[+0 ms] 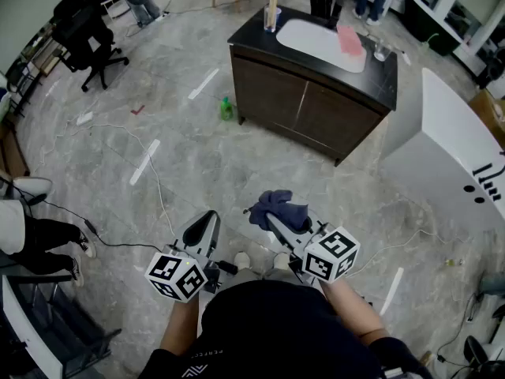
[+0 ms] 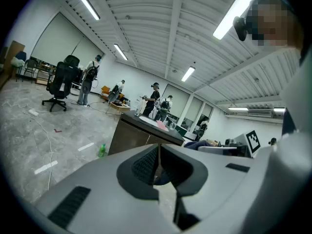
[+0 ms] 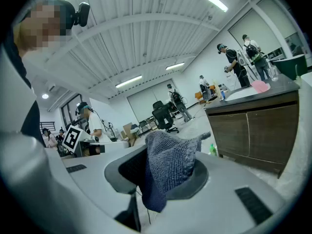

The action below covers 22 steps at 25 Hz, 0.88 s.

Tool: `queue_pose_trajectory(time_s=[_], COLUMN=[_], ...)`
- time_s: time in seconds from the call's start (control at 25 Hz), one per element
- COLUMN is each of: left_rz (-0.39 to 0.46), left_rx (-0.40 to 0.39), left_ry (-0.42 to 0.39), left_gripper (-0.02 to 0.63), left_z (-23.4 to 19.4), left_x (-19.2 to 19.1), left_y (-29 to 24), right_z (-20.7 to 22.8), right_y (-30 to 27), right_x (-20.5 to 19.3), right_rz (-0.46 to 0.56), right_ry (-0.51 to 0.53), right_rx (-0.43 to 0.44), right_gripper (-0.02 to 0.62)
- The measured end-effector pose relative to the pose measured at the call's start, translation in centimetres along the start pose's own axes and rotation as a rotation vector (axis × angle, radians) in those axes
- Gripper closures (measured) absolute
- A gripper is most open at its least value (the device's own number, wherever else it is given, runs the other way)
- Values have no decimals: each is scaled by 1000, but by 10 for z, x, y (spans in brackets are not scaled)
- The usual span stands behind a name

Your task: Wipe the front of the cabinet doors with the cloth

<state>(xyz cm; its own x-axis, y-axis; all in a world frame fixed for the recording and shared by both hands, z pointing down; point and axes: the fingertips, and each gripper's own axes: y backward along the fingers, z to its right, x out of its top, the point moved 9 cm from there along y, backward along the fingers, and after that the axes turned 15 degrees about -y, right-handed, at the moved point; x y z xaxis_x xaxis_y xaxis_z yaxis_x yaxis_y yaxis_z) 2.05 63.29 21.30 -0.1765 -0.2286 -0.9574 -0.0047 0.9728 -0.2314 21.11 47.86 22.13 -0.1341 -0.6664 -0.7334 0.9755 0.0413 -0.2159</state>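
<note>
A dark brown cabinet (image 1: 304, 105) with two doors and a black top with a white sink stands a few steps ahead on the floor. My right gripper (image 1: 276, 216) is shut on a dark blue cloth (image 1: 278, 208), which bunches up between the jaws (image 3: 168, 167). The cabinet doors (image 3: 256, 130) show to the right in the right gripper view, well out of reach. My left gripper (image 1: 207, 221) is held low beside the right one, jaws shut with nothing in them (image 2: 157, 165). It also sees the cabinet (image 2: 131, 135) from afar.
A green bottle (image 1: 226, 108) stands on the floor left of the cabinet. A pink cloth (image 1: 350, 41) and a cup (image 1: 272, 18) sit on the top. A white tub (image 1: 450, 164) lies to the right. Cables (image 1: 154, 172) cross the floor; a black chair (image 1: 87, 34) is far left.
</note>
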Motion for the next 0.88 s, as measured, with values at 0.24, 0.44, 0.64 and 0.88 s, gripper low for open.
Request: queue_pose_trajectory(time_s=[0.24,0.44,0.64,0.88], left_rz=[-17,-24,-31,-27], left_rx=[-6,-7,2,27], left_ry=[12,10,20,31], left_gripper=[586,586,586,586], left_z=[3,-9,-24,-69], left_x=[-2,-6,-8,-11], left_y=[3,9,18,40], right_z=[-2,-4,-5,-20], right_y=[-1,-10,-22,-57], right_x=[-2,-4,-6,-9], right_rz=[-7,21,21,19], right_ry=[-10,-68,-82,-76], right_rx=[-5,5,-8,-16], right_gripper=[483,485,488,488])
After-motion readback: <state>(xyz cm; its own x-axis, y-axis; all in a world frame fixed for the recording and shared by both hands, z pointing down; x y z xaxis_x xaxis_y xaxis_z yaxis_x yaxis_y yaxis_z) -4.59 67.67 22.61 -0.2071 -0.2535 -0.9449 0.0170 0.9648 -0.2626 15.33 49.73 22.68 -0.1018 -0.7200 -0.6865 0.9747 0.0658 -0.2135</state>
